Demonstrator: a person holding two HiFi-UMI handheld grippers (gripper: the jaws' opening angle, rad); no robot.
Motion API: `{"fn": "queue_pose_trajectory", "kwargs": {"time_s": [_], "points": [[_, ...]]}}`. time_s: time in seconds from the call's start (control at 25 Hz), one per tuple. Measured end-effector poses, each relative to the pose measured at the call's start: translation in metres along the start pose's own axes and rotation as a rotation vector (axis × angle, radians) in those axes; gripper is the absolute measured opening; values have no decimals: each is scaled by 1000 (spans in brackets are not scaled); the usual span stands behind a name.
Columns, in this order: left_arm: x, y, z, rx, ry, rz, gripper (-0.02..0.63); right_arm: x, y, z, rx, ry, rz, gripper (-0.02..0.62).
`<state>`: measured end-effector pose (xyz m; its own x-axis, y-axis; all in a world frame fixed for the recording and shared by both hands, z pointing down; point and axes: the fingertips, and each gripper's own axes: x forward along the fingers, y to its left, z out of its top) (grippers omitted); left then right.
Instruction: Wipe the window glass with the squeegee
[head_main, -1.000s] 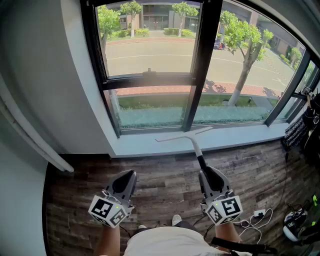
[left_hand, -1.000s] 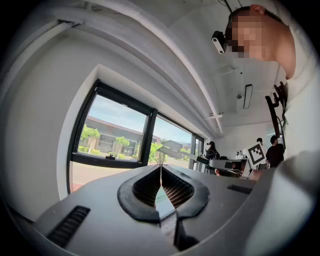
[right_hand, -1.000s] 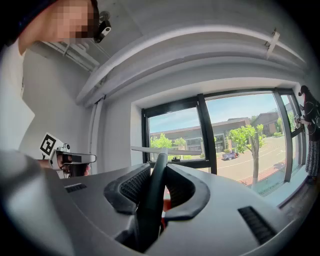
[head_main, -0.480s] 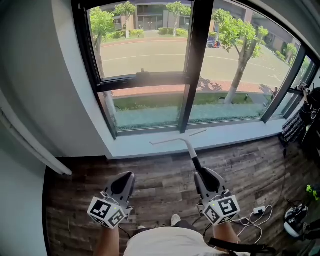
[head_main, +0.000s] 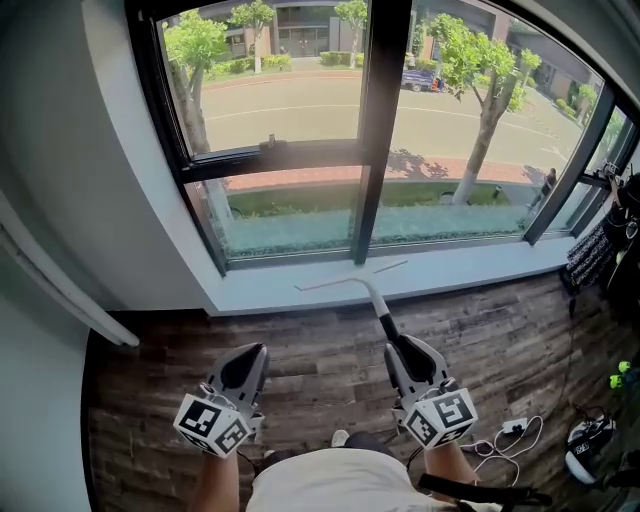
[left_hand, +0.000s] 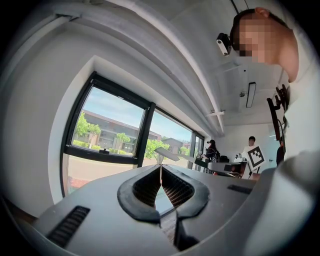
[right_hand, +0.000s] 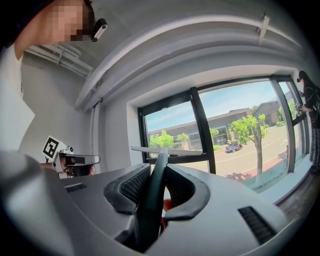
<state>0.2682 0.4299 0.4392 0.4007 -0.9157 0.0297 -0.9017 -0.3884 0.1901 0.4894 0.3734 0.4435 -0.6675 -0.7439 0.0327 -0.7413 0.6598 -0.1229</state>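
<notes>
The squeegee (head_main: 372, 293) has a black handle, a grey neck and a thin pale blade (head_main: 351, 276) that hovers over the window sill. My right gripper (head_main: 400, 352) is shut on its handle; in the right gripper view the handle (right_hand: 154, 192) runs up between the jaws to the blade (right_hand: 165, 150). The window glass (head_main: 280, 90) fills the wall ahead, split by a black mullion (head_main: 372, 130). My left gripper (head_main: 244, 362) hangs lower left, jaws shut with nothing in them; in the left gripper view (left_hand: 161, 176) its tips touch.
A pale sill (head_main: 300, 290) runs under the window, with wood floor (head_main: 320, 370) below it. A white cable and plug (head_main: 515, 430) lie on the floor at right. Other people (left_hand: 251, 145) stand far off in the room.
The window and sill have shifted left and slightly down in the head view. The squeegee blade has drifted a little left with my right gripper. The left gripper has barely moved.
</notes>
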Motion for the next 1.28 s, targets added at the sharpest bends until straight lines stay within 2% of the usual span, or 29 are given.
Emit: {"fn": "queue_pose_trajectory", "kwargs": {"time_s": [0.12,0.28,0.48,0.64,0.96,1.16,1.28], "points": [[13,-15,-10,9,13,19,20,-1,-21,0,-13,9,16,101],[25,-23,-18,11,38,42,21,6,-40,-7,26,15,39,101],[45,-9,-21,-5,45,67,21,28,-52,-19,37,50,51,100],[66,7,-27,-32,43,49,20,51,-60,-19,11,69,47,101],[127,77,-12,-46,25,-24,20,126,-78,-7,-31,68,-19,101],[156,146,8,-78,13,-59,21,193,-72,4,-42,55,-56,101],[167,189,23,-58,13,-77,21,239,-62,12,-47,46,-75,101]]}}
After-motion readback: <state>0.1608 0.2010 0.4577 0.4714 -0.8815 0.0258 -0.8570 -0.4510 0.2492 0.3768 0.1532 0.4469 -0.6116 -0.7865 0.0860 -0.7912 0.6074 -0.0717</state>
